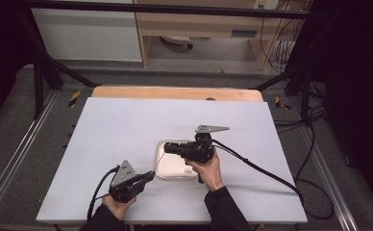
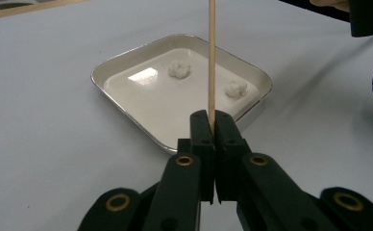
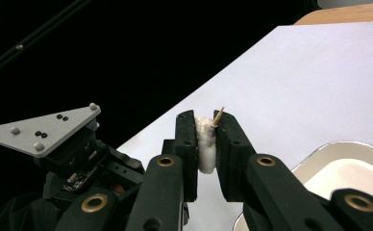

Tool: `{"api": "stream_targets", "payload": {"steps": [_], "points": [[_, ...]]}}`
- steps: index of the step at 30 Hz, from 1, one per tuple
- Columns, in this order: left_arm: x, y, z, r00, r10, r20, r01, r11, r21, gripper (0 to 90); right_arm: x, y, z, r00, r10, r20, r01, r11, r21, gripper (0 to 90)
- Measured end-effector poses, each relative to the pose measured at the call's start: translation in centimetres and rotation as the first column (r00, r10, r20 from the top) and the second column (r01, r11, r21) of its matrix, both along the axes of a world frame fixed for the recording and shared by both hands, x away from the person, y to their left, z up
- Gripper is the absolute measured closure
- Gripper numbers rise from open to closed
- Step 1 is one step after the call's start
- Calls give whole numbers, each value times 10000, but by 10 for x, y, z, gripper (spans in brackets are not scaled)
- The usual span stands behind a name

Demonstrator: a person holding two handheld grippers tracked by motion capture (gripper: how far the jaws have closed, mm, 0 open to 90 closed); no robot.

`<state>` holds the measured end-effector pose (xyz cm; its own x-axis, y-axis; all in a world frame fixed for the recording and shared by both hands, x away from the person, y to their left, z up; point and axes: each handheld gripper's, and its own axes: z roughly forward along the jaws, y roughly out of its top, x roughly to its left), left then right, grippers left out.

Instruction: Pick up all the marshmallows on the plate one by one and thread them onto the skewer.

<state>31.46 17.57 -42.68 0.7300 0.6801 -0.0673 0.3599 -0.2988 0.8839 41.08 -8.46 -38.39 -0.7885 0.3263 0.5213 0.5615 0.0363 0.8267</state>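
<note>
My left gripper (image 2: 212, 120) is shut on a thin wooden skewer (image 2: 211, 57) that stands straight up from its jaws. In the high view the left gripper (image 1: 151, 175) sits at the near left of the white tray (image 1: 172, 169). My right gripper (image 3: 206, 120) is shut on a white fluffy piece (image 3: 206, 144), and the skewer's pointed tip (image 3: 218, 116) pokes out of its top. The right gripper (image 1: 167, 148) hovers over the tray's left side. Two more white pieces (image 2: 180, 69) (image 2: 236, 88) lie in the tray (image 2: 100, 79).
The tray rests near the middle of a white tabletop (image 1: 127, 120) with a wooden strip (image 1: 175, 92) along its far edge. A black cable (image 1: 256, 168) trails from the right gripper across the table's right side. Black frame bars (image 1: 45, 67) stand beyond the table.
</note>
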Motion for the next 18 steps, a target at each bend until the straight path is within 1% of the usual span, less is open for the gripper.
{"api": "stream_targets", "payload": {"steps": [1,2,3,5,8,11,13,16,18], "points": [[0,0,1,10000,-28,52,28,9999,-106,883,0,0,-1,10000,14,-37,-15,10000,-26,811],[1,-1,3,10000,-41,76,43,9997,-226,883,0,2,-2,9996,212,-189,-214,9997,-80,809],[2,-3,4,10000,-33,88,35,9998,-201,883,-1,5,-6,9990,374,-226,-378,9991,-211,807],[3,-5,2,10000,-11,7,11,9999,-142,883,-5,12,-13,9984,521,-234,-527,9982,-283,805],[5,-6,0,10000,9,-48,-10,9999,-149,882,-6,15,-19,9977,573,-368,-592,9969,-522,801],[5,-7,2,10000,42,-13,-42,9997,-225,881,-8,17,-23,9964,697,-473,-720,9962,-487,798],[7,-9,1,10000,39,-33,-40,9997,-243,881,-8,18,-24,9963,732,-461,-758,9954,-583,795],[9,-10,1,10000,41,-22,-41,9998,-220,881,-10,20,-27,9952,786,-586,-824,9943,-669,794],[9,-11,1,10000,47,-57,-49,9997,-239,881,-10,20,-28,9952,799,-562,-839,9938,-730,792]]}}
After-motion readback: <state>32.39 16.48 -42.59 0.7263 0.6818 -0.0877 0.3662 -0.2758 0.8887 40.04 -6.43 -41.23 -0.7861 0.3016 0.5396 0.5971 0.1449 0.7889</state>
